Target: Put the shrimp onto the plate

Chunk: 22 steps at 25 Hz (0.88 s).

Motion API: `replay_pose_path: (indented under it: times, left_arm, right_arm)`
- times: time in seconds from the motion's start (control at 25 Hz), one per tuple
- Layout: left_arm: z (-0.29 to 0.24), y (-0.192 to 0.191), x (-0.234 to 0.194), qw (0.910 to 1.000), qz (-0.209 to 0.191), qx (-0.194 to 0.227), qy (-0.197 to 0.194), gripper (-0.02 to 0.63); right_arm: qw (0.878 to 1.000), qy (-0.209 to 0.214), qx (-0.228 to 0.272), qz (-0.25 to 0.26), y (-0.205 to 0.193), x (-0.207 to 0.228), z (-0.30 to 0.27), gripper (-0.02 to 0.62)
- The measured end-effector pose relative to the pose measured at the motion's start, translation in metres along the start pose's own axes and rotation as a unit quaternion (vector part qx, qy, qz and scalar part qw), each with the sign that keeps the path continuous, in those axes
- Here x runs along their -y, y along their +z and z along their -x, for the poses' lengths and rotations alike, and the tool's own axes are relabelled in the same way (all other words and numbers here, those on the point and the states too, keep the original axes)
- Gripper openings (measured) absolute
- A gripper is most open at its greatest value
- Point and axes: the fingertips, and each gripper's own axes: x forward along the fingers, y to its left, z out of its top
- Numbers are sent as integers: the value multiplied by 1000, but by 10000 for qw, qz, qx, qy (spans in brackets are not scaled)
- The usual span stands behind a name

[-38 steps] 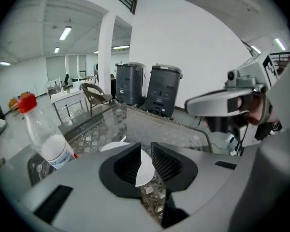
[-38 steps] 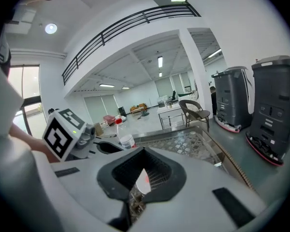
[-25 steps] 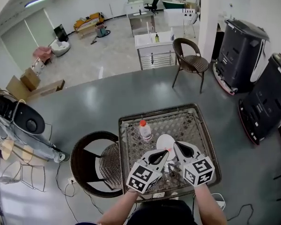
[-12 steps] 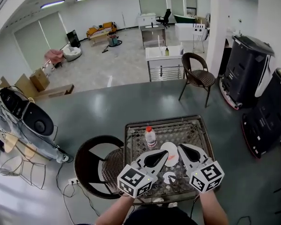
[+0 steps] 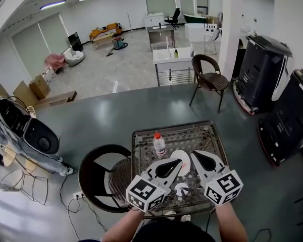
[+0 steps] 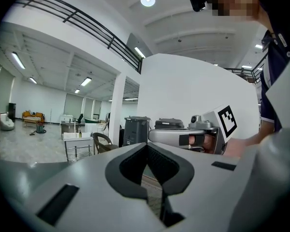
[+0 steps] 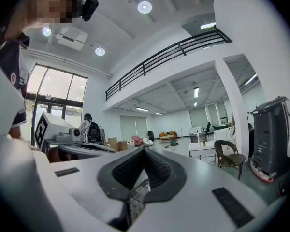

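Note:
A white plate [image 5: 178, 158] lies on the small wicker-and-glass table [image 5: 212, 135]. A small orange-red bit, which may be the shrimp [image 5: 184, 161], shows on the plate; it is too small to be sure. My left gripper [image 5: 180, 161] hovers with its tip over the plate's near edge. My right gripper [image 5: 193, 154] hangs just right of the plate. In the left gripper view the left gripper [image 6: 146, 145] has its jaws meeting at the tip with nothing between them, and the right gripper [image 6: 183, 137] shows beside it. The right gripper [image 7: 144, 150] is likewise shut and holds nothing.
A clear bottle with a red cap [image 5: 159, 143] stands on the table left of the plate. A small white thing [image 5: 182, 189] lies near the table's front edge. A round wicker chair [image 5: 103, 175] stands at the table's left, another chair [image 5: 208, 77] farther back, and dark machines [image 5: 288, 120] at the right.
Both grippers have drawn back slightly toward me and spread a little apart, uncovering the small white thing at the table's front. The head view has shifted a little.

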Motion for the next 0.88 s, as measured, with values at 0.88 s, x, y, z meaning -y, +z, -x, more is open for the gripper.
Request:
replay_pose_path:
  times: [0.88]
  left_arm:
    - [2, -2, -1, 10000, -35, -83, 31, 9]
  right_arm:
    - [9999, -81, -27, -67, -1, 1, 1, 5]
